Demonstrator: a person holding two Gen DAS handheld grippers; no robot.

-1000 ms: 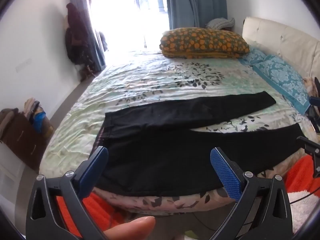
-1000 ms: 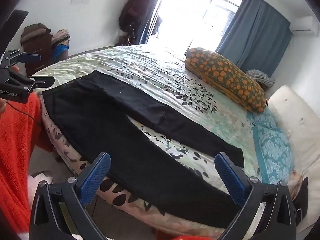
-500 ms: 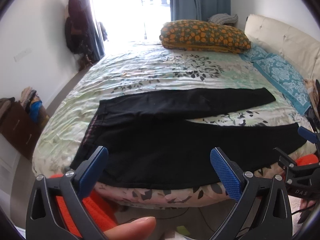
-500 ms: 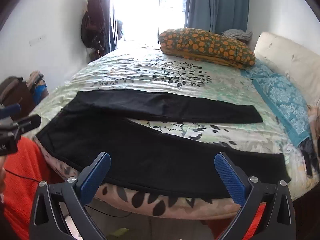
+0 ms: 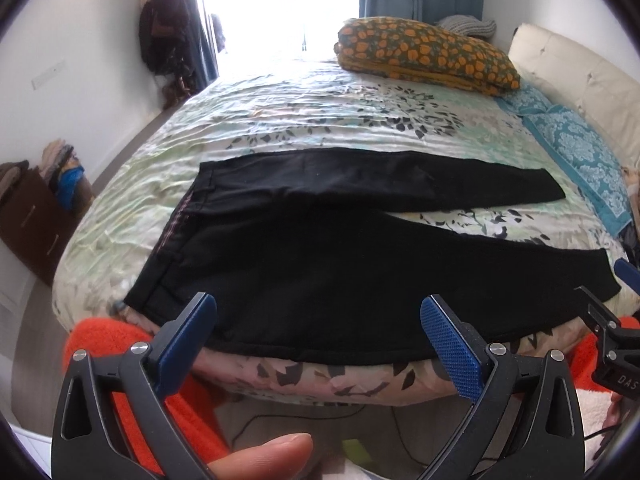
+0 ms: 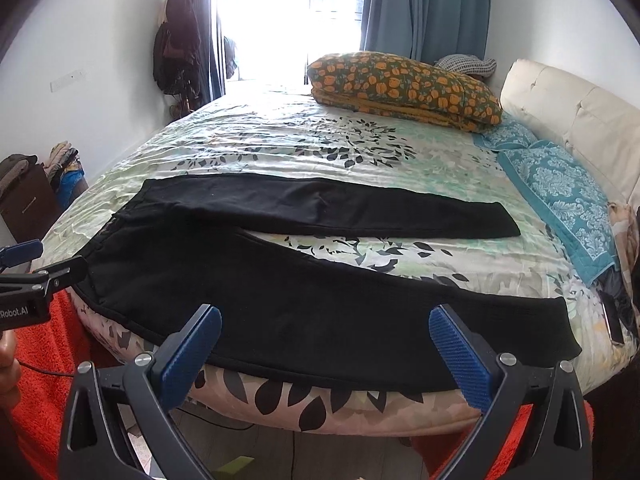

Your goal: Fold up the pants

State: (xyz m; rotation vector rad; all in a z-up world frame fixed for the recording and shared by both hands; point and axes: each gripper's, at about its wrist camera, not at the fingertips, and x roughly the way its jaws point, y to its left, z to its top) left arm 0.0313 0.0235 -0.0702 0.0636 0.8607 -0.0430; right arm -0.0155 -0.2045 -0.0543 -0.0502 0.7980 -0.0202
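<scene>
Black pants [image 5: 328, 264] lie spread flat on the bed, waistband to the left, both legs running right and splayed apart. They also show in the right wrist view [image 6: 312, 300]. My left gripper [image 5: 318, 338] is open and empty, just off the bed's near edge by the seat of the pants. My right gripper [image 6: 325, 344] is open and empty, off the near edge in front of the near leg. The right gripper shows at the right edge of the left wrist view [image 5: 608, 320]. The left gripper shows at the left edge of the right wrist view [image 6: 36, 276].
The bed [image 6: 280, 148] has a floral cover. An orange patterned pillow [image 6: 404, 84] and teal pillows [image 6: 560, 188] lie at the far and right side, by a cream headboard [image 6: 576, 112]. A brown dresser [image 5: 32, 216] with clothes stands left. Orange fabric [image 5: 120, 344] sits below the bed edge.
Both grippers have swung to face the bed squarely and moved closer to its near edge. Their jaws stay open. The pants have not moved.
</scene>
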